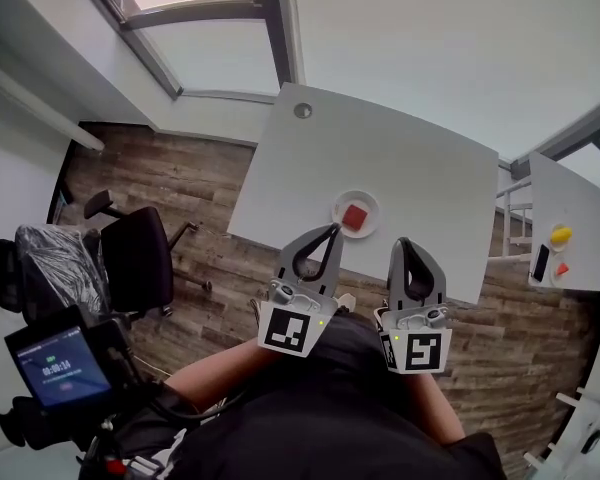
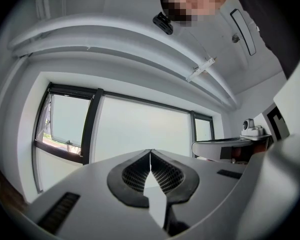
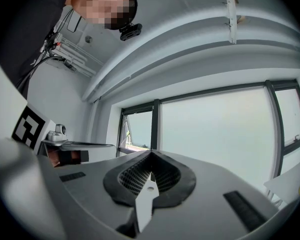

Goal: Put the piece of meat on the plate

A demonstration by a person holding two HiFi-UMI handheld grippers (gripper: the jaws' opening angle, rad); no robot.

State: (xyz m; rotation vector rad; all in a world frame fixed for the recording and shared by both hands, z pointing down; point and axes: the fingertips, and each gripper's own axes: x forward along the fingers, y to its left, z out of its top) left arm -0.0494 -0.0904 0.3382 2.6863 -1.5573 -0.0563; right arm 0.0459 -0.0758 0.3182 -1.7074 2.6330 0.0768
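Red square piece of meat, seemingly flat, centred on round white plate, on table

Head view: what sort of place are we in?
Likely an office or lab-type workroom: a plain white table, a black office chair on wood-look flooring, and large windows.

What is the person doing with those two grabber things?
A person holds a gripper in each hand, in front of the white table. The left gripper and the right gripper both have their jaws shut, with nothing in them. The red piece of meat already lies on the small plate on the table, so the job looks done.
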